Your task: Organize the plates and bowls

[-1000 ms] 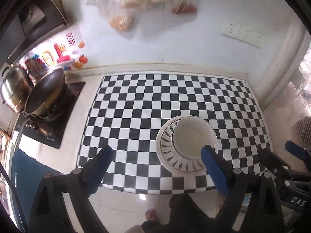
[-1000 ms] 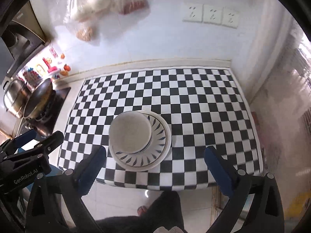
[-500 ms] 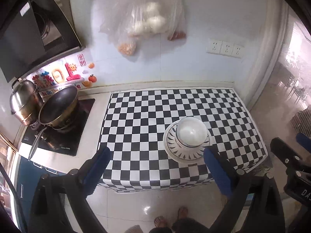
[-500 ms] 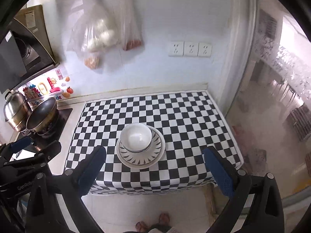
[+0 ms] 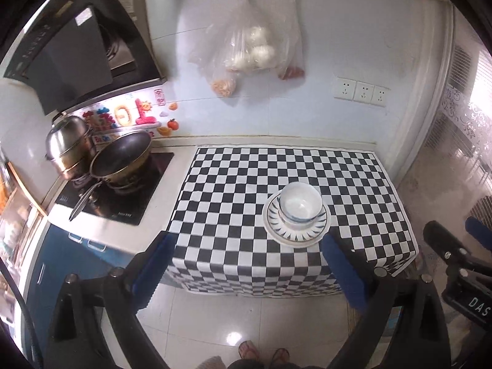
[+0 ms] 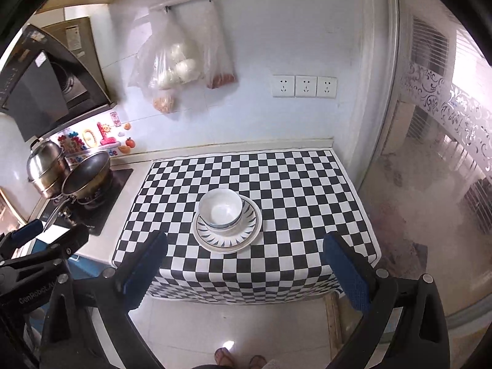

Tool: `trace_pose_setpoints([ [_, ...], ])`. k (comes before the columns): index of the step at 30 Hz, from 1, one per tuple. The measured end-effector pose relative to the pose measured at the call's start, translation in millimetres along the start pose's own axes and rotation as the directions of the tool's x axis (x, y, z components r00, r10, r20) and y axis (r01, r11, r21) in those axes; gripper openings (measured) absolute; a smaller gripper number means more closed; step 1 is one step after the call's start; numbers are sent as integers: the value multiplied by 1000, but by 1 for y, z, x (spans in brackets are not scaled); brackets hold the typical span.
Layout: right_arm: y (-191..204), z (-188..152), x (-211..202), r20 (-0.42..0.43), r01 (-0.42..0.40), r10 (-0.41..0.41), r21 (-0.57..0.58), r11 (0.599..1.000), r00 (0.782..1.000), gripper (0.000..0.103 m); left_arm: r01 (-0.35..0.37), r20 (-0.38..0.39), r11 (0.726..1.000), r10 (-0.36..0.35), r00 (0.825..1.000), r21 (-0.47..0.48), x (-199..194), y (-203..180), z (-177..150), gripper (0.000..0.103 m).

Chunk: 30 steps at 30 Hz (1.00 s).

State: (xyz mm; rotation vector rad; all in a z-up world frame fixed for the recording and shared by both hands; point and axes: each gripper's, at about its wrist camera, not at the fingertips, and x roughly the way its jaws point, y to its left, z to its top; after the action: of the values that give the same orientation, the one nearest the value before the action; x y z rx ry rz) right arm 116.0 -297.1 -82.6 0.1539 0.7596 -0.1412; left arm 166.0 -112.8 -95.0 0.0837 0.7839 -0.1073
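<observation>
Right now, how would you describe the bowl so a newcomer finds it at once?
Find the checkered cloth covering the counter right of the stove. Near its front edge lies a round plate with dark petal strokes around its rim. The bowl stands on that plate: plain white inside, thin blue band outside, the only bowl there.

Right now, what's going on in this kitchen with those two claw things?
A person standing at the counter holds a claw in each hand, tidying dishes. At this moment neither holds anything: the left claw and the right claw both gape open over the floor in front of the checkered cloth. On that cloth a white bowl sits inside a patterned plate, so the stacking looks done. A pan and steel pot sit untouched on the stove.
</observation>
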Motion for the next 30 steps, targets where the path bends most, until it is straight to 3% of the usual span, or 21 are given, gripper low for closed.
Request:
trace_pose_setpoints([
  [18, 15, -22, -104, 143, 54, -49, -33, 998, 989, 103, -32, 131, 999, 31, 991, 4, -86, 9, -26, 98],
  [30, 26, -33, -123, 144, 49, -47, -10, 999, 988, 103, -48, 148, 999, 46, 988, 9, -102, 23, -39, 98],
])
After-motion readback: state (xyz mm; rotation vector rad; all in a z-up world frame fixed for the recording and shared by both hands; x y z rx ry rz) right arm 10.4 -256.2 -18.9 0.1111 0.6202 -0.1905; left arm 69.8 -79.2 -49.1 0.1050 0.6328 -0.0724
